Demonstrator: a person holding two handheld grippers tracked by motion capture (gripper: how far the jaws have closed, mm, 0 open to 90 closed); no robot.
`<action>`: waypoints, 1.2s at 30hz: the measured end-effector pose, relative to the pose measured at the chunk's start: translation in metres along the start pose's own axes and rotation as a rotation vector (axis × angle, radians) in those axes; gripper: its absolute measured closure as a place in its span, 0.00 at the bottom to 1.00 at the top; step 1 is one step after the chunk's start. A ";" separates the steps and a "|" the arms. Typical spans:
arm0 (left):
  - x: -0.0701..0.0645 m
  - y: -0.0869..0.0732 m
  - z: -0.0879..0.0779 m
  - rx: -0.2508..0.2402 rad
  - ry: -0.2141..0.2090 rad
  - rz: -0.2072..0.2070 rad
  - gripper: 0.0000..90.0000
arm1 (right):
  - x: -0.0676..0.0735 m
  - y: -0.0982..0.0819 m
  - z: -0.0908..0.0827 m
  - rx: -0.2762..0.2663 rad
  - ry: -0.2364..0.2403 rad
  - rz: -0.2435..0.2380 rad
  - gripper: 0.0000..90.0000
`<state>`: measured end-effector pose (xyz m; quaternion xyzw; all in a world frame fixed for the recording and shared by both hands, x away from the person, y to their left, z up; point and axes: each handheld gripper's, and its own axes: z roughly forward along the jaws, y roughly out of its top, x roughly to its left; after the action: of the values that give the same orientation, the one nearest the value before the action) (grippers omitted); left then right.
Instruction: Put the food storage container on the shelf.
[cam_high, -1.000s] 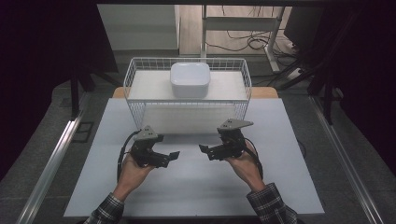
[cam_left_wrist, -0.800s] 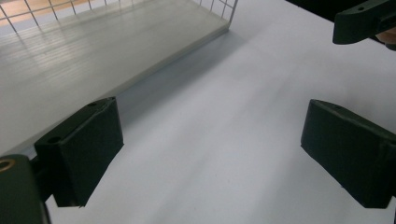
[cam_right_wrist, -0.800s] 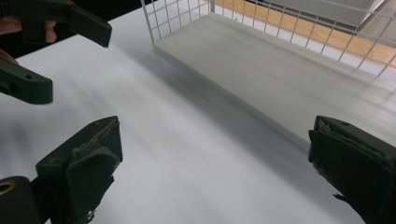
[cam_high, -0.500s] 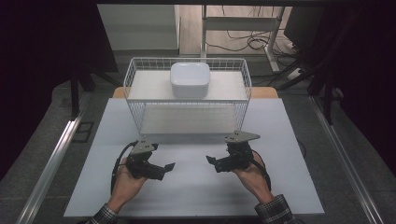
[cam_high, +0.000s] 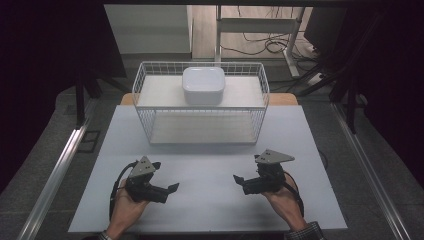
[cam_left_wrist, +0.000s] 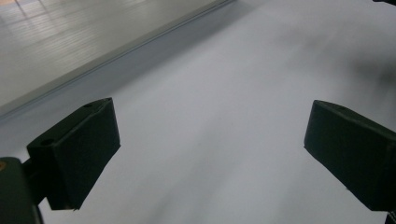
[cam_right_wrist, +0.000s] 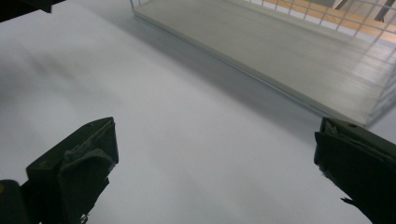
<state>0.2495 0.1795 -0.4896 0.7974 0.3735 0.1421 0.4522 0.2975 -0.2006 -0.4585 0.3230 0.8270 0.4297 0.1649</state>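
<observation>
Near edge, high view: two hands come in from the bottom, each w/ a gripper. Left hand (cam_high: 125, 210) holds the left gripper (cam_high: 172, 188) low over the white table (cam_high: 210, 200), tips pointing toward centre. Right hand (cam_high: 285, 205) holds the right gripper (cam_high: 239, 179) opposite, tips pointing back at the left one. Grippers are well apart, bare table between them. Each carries a grey three-cornered plate on top; a black cable loops behind each.

Jaw state, left: in the left gripper view the two black jaws stand wide, spread to both sides of the frame, nothing between them; bare white surface underneath.

Jaw state, right: in the right gripper view the jaws are likewise spread wide, nothing pinched. The left-hand pad looks worn or ragged.

Mid table: a white wire basket (cam_high: 145, 90) stands beyond both grippers, roughly centred, not touched by either. Its front lower edge and pale floor panel show in the right gripper view (cam_right_wrist: 280, 51), ahead and to that view's right.

Far: a white rounded box (cam_high: 203, 85) sits at the back of the basket, approx. centred side to side, well apart from both grippers. Whether it rests on a raised shelf or the basket rim: cannot tell.

Beyond the table: grey floor, cables, a metal frame.
</observation>
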 end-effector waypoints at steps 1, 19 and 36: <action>0.001 -0.002 -0.002 -0.001 0.002 -0.005 0.04 | -0.001 -0.002 -0.002 -0.001 -0.005 0.002 0.00; 0.010 -0.041 -0.029 0.014 0.074 -0.037 0.04 | -0.005 -0.033 -0.023 0.015 -0.073 0.016 0.00; 0.016 -0.067 -0.035 0.079 0.100 -0.091 0.05 | -0.008 -0.068 -0.032 0.081 -0.092 0.059 0.00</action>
<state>0.2094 0.2332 -0.5272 0.7887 0.4365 0.1462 0.4074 0.2594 -0.2544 -0.4950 0.3730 0.8253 0.3853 0.1769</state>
